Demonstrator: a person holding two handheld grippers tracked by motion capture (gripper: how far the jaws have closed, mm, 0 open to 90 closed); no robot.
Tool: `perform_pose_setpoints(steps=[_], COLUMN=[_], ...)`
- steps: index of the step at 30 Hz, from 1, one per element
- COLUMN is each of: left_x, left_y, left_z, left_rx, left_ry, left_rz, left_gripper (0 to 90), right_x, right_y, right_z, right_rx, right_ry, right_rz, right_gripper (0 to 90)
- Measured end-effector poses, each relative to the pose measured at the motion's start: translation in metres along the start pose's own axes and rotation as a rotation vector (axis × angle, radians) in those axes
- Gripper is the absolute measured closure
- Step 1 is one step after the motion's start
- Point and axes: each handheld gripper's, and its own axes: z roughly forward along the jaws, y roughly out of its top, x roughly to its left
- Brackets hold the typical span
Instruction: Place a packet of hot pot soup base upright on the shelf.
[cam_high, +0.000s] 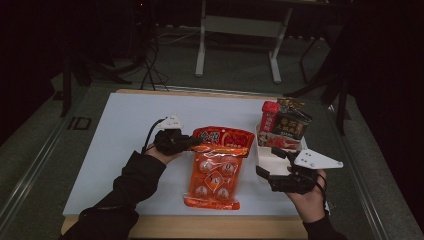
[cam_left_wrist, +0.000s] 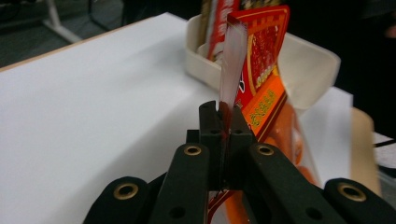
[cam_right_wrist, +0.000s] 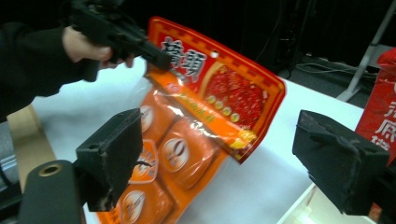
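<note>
Snack bag (cam_high: 216, 165) is lying mid-desk, its upper edge lifting where the left gripper (cam_high: 192, 142) is pinching it. Right gripper (cam_high: 270, 165) is gaping wide beside the white tray (cam_high: 270, 159). White desk (cam_high: 125, 135) is sitting in a dark room.

Orange snack bag (cam_high: 216, 167) with red-gold header, white table (cam_high: 115, 145), cream bin (cam_left_wrist: 308, 65), seemingly black-red packets (cam_high: 285, 125).
</note>
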Motion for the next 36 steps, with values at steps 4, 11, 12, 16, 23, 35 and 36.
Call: perform_pose_setpoints(steps=[4,11,12,16,23,35,36], left_x=[-0.006,-0.018,-0.020,-0.024,-0.028,-0.026,-0.025], left_y=[0.002,0.005,0.006,0.006,0.005,-0.001,-0.001], left_z=[-0.006,-0.015,-0.016,-0.018,-0.021,-0.022,-0.022], left_rx=[-0.013,-0.046,-0.050,-0.067,-0.099,-0.100,-0.100], left_ry=[-0.032,-0.087,-0.095,-0.128,-0.170,-0.139,-0.135], left_rz=[0.014,0.051,0.060,0.076,0.098,0.069,0.071], left_gripper=[89.9,89.9,89.9,89.9,89.9,89.5,89.5], right_x=[-0.006,-0.016,-0.018,-0.023,-0.020,-0.014,-0.012], right_y=[0.003,0.006,0.005,0.003,-0.007,-0.014,-0.013], right_z=[0.008,0.021,0.022,0.029,0.047,0.061,0.061], right_rx=[-0.004,0.002,0.002,0.017,0.069,0.120,0.126], right_ry=[-0.007,-0.026,-0.026,-0.004,0.071,0.272,0.266], right_rz=[0.006,0.022,0.023,0.043,0.044,0.083,0.066], right_gripper=[16.1,15.8,15.6,14.3,17.4,88.2,89.5])
